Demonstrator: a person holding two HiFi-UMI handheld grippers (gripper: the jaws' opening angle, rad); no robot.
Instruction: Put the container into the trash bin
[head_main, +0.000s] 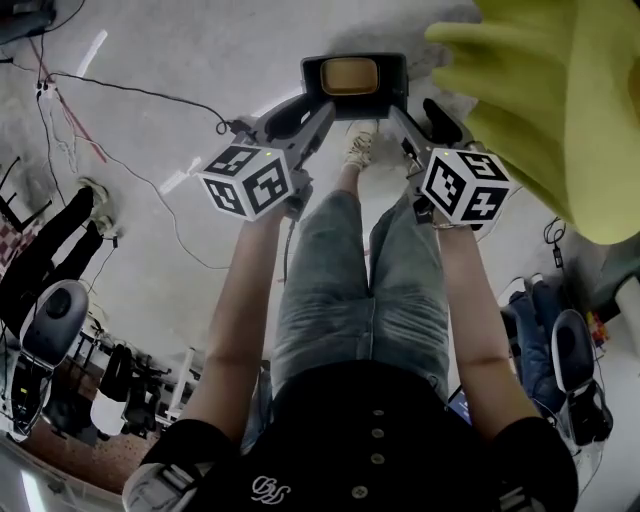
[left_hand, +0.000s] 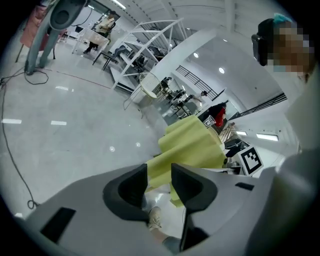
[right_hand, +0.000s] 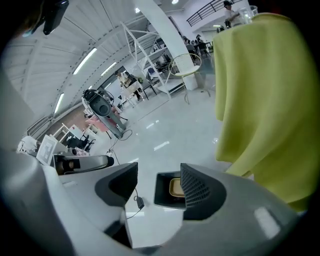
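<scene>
Container (head_main: 349, 76), tan and shallow, lies inside the dark trash bin (head_main: 393, 78); judged light, rigid, best gripped at its rim. Left gripper (left_hand: 159, 182) and right gripper (right_hand: 157, 189) both spread, empty.

A yellow-green cloth (head_main: 560, 110) hangs at right; black cables (head_main: 135, 92) trail across the grey floor (head_main: 180, 40).

Bright, even indoor light, glossy floor (left_hand: 75, 140) marked by glare spots toward 9 o'clock, ceiling strip lights (right_hand: 87, 59) seen near 10 o'clock, edges bent and corners darkened by wide-angle distortion.
</scene>
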